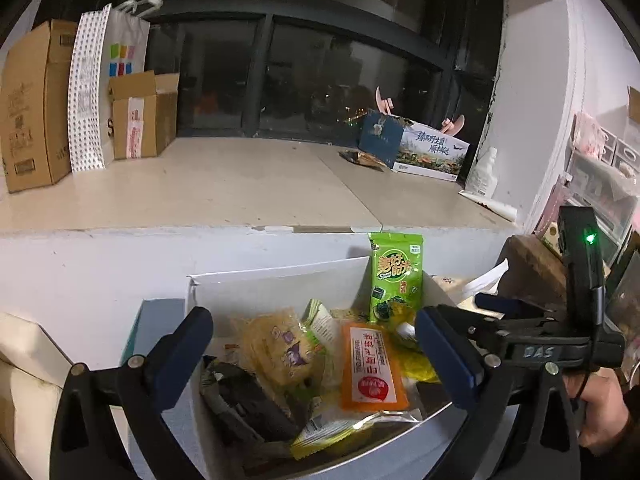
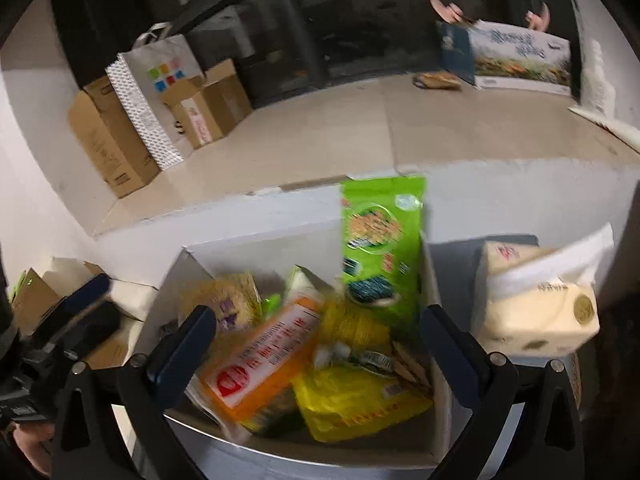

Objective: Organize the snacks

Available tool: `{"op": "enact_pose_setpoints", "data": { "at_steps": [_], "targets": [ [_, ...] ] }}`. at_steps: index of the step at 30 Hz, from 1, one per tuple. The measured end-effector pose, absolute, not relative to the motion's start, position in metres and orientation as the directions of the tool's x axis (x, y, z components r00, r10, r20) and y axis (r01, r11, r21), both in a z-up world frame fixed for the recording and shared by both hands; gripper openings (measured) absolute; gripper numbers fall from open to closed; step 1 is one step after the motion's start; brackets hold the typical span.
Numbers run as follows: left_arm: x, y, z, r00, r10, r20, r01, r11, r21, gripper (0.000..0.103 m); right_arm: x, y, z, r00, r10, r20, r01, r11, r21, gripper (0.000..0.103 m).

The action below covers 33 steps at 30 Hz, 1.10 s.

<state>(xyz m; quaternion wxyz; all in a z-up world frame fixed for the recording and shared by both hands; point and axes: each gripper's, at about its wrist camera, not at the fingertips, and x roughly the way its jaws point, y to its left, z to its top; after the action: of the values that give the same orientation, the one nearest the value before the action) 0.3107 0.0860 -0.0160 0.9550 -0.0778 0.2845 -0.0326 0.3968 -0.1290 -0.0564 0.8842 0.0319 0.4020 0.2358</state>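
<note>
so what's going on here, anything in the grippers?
A person is sorting snacks with a handheld gripper in each hand. Both the left gripper and the right gripper are open and empty, hovering over a white box full of packets. A green seaweed packet stands upright against the box's back wall; an orange packet and a yellow packet lie flat among the others.
</note>
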Motion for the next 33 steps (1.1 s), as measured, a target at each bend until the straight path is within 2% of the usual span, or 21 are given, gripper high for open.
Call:
{"op": "enact_pose_setpoints", "data": {
  "at_steps": [2, 5, 8, 11, 14, 20, 26, 33],
  "targets": [
    [0.301, 0.082, -0.012, 0.857, -0.091, -0.508, 0.019, 0.989, -0.146, 0.103, 0.390, -0.127, -0.055, 0.609, 0.373, -0.700, -0.386, 0.910, 0.149, 0.103],
    [0.287, 0.072, -0.004, 0.867, -0.052, -0.495, 0.000, 0.994, -0.106, 0.103, 0.372, -0.126, -0.050, 0.665, 0.343, -0.663, -0.390, 0.917, 0.084, 0.103],
    [0.273, 0.063, 0.001, 0.877, 0.020, -0.480, -0.061, 0.996, -0.070, 0.103, 0.364, -0.132, -0.047, 0.688, 0.344, -0.638, -0.361, 0.926, 0.110, 0.103],
    [0.257, 0.054, 0.000, 0.871, -0.055, -0.488, 0.005, 0.995, -0.103, 0.103, 0.357, -0.141, -0.047, 0.676, 0.365, -0.641, -0.346, 0.924, 0.161, 0.103],
    [0.233, 0.049, 0.002, 0.884, -0.031, -0.467, -0.018, 0.995, -0.100, 0.103, 0.333, -0.155, -0.039, 0.691, 0.393, -0.607, -0.356, 0.916, 0.187, 0.103],
    [0.167, 0.030, 0.013, 0.898, -0.093, -0.431, 0.043, 0.991, -0.125, 0.103, 0.264, -0.186, -0.028, 0.699, 0.465, -0.544, -0.422, 0.882, 0.211, 0.103],
    [0.107, 0.009, 0.015, 0.901, -0.062, -0.429, 0.030, 0.996, -0.080, 0.103, 0.179, -0.215, -0.015, 0.732, 0.483, -0.481, -0.459, 0.871, 0.175, 0.103],
    [0.044, -0.016, 0.008, 0.889, -0.043, -0.457, 0.020, 0.998, -0.054, 0.103, 0.112, -0.231, -0.016, 0.745, 0.462, -0.481, -0.444, 0.882, 0.159, 0.103]
  ]
}}
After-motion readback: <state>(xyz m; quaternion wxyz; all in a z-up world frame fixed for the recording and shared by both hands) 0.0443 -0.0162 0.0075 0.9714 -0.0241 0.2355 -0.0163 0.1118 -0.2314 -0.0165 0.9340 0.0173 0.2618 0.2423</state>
